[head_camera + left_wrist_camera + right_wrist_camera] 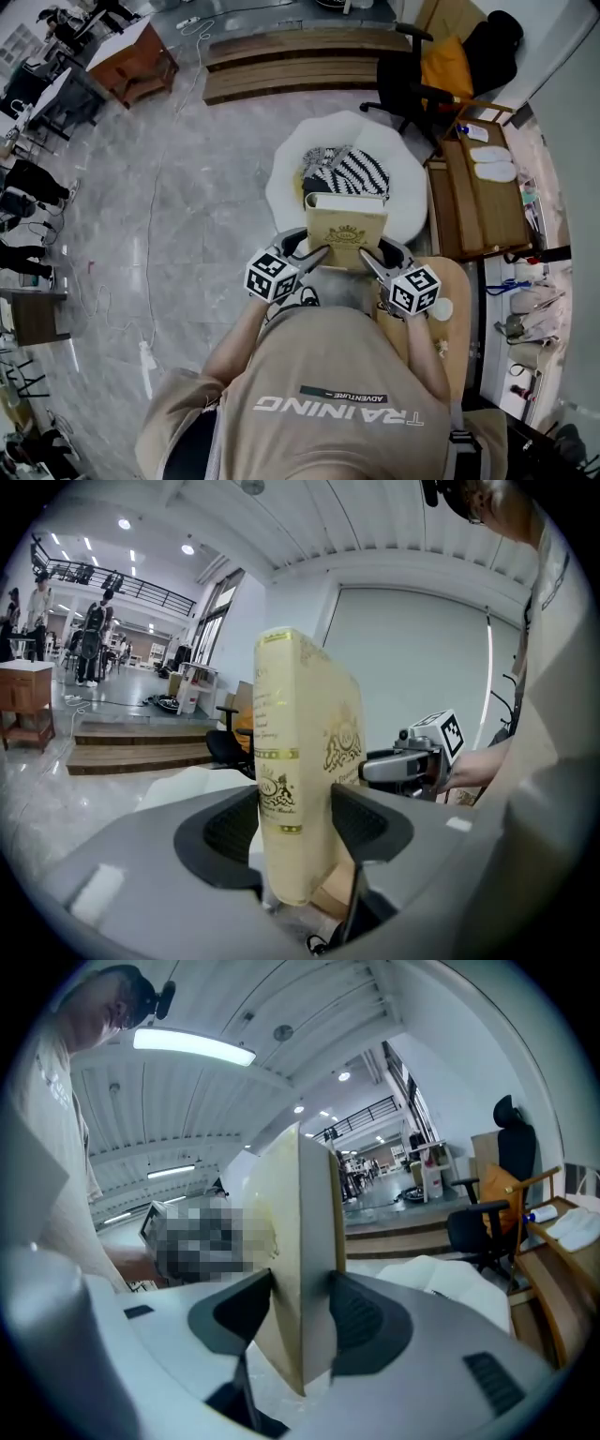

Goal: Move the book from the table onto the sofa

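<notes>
Two claws share one load: the cream book hangs in the air between them, clear of the wooden table by the person's right side and over the near edge of the white sofa. The left gripper pinches the spine side, and its own view shows both dark pads pressed against the gold-printed spine. The right gripper clamps the opposite side, its jaws squeezing the covers on either side of the pale page edge. The front cover, with its gold crest, faces up toward the person's head. Just past the book, a black-and-white striped cushion lies on the sofa seat. A black office chair stands farther off.
</notes>
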The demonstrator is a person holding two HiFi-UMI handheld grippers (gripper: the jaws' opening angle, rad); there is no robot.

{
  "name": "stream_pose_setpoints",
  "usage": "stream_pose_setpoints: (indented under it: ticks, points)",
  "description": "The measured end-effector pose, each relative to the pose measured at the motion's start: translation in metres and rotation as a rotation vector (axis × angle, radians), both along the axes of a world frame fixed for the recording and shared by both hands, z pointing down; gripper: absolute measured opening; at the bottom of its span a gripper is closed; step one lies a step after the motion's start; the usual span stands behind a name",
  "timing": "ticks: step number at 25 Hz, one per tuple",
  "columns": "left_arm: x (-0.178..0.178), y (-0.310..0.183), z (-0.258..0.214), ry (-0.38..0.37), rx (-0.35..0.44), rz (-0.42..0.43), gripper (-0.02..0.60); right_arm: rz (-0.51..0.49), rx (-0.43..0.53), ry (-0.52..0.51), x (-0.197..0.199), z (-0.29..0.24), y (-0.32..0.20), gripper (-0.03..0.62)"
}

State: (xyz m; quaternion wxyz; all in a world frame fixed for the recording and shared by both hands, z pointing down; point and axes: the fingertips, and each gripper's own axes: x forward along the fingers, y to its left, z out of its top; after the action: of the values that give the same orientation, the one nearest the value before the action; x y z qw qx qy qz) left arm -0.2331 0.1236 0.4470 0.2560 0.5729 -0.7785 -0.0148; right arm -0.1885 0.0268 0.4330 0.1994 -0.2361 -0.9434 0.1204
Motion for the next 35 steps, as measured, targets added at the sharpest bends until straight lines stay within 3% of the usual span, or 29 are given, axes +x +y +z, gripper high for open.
stream_pose_setpoints:
  ticks: [7,13,18,24,28,35]
  points:
    - [-0.044,0.036,0.005,0.002,0.017,-0.006,0.247,-0.028,0.017,0.018,-0.045,0.003,0.035,0.204]
    - [-0.047,0.032,0.023,0.063,0.009,-0.005,0.247,-0.027,0.006,0.090,-0.049,0.020,0.031,0.203]
    - [-0.054,0.011,0.039,0.114,-0.003,-0.014,0.247,-0.031,0.008,0.116,-0.058,0.033,0.010,0.202]
    - [-0.075,-0.018,0.048,0.128,-0.083,-0.026,0.247,-0.068,-0.042,0.134,-0.081,0.048,-0.021,0.202]
    - [-0.104,-0.047,0.045,0.090,-0.125,-0.041,0.247,-0.112,-0.049,0.105,-0.112,0.047,-0.051,0.202]
    - [-0.139,-0.095,0.034,0.043,-0.148,-0.048,0.247,-0.103,-0.089,0.064,-0.145,0.042,-0.098,0.201]
